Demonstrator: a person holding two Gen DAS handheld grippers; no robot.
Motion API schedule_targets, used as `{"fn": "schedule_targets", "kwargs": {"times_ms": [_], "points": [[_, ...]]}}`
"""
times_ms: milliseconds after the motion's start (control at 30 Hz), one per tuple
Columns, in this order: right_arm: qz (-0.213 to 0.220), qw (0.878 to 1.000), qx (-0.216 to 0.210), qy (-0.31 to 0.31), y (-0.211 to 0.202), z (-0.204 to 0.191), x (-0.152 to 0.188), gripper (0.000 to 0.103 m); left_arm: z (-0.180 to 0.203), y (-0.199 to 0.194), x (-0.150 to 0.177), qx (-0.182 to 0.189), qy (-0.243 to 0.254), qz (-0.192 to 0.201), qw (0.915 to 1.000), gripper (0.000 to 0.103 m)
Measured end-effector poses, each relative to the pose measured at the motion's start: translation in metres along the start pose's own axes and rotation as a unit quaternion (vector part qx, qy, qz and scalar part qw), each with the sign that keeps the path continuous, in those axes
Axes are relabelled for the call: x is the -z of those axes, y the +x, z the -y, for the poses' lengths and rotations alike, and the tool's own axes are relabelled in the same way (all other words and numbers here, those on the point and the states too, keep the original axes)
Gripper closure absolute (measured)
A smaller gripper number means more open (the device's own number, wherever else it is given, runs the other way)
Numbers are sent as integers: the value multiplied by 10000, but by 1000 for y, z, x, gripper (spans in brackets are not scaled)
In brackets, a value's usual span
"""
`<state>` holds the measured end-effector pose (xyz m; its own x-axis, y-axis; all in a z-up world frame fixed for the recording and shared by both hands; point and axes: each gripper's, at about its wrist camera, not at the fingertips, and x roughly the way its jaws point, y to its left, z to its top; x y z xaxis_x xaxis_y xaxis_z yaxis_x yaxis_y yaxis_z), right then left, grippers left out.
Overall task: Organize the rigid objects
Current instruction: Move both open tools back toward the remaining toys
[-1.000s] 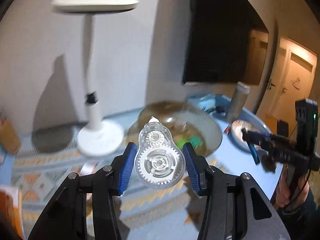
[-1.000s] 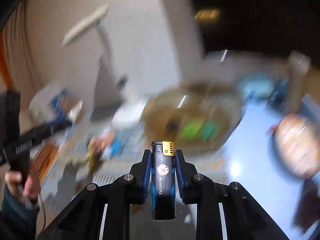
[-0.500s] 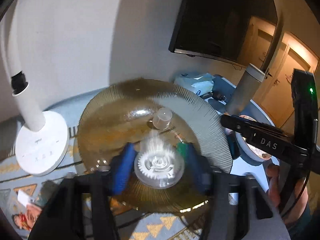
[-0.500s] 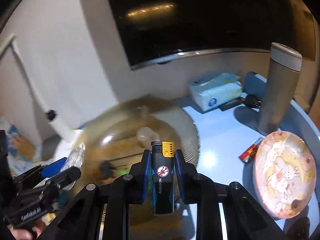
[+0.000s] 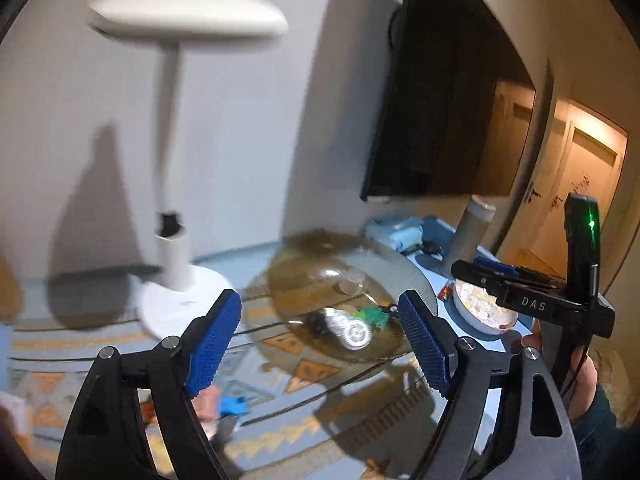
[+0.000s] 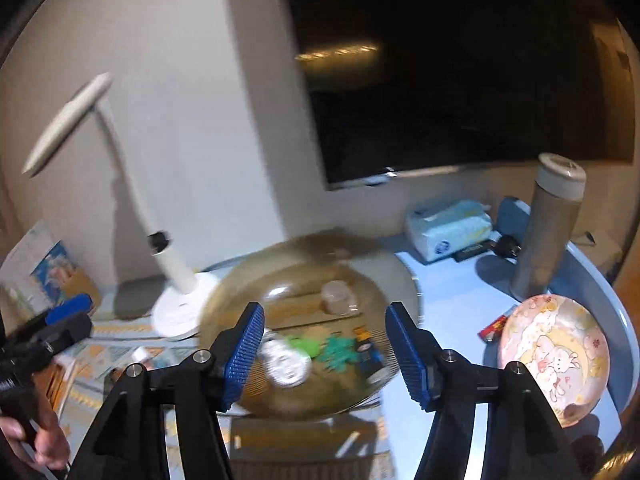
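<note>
The amber glass dish (image 6: 404, 280) sits mid-tabletop with bare blue surface toward its right edge, while left gripper (image 5: 320, 340) and right gripper (image 6: 324, 354) hover above, jaws opening, empty

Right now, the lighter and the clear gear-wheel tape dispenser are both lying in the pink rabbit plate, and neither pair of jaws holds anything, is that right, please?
Not quite: the lighter and tape dispenser lie in the amber glass dish, not the pink rabbit plate, as the right wrist view shows. The jaws of the left gripper and right gripper are opening, nothing between them.

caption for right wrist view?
Right gripper opening, empty, above amber plate holding tape dispenser and lighter.
</note>
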<state>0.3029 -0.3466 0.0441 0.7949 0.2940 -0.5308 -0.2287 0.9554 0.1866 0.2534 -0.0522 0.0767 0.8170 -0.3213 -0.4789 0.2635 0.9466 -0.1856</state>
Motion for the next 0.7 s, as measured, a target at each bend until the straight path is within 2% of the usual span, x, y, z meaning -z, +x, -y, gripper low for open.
{"fn": "schedule_targets", "kwargs": {"times_ms": [67,133,167,200,267,333,433,500,633,700], "points": [[42,9995,-284,-93,-13,-22,0,39,-8,-32,0,-92,1,186,9998,23],[54,9980,-607,-163,-25,-44,0,30,-19,-70,2,-269,-24,431,9987,18],[75,9970,-747,-205,-31,-56,1,20,-26,-87,3,-367,-58,559,9977,15],[107,9961,-846,-247,-36,-67,3,15,-30,-99,6,-436,-100,652,9969,7],[154,9934,-1072,-378,-46,-91,8,15,-44,-123,14,-571,-245,859,9944,1],[100,9908,-1252,-501,-48,-111,18,14,-62,-141,31,-717,-441,915,9922,1],[-112,9880,-1376,-690,-36,-140,44,14,-87,-140,57,-1028,-689,700,9898,1],[-330,9871,-1366,-763,-22,-151,59,14,-106,-128,82,-1230,-899,414,9875,1],[-890,9819,-1423,-883,18,-169,86,14,-132,-86,128,-1327,-1393,-304,9808,1],[-1148,9783,-1440,-954,39,-172,93,14,-136,-68,144,-1254,-1572,-546,9781,1]]}}
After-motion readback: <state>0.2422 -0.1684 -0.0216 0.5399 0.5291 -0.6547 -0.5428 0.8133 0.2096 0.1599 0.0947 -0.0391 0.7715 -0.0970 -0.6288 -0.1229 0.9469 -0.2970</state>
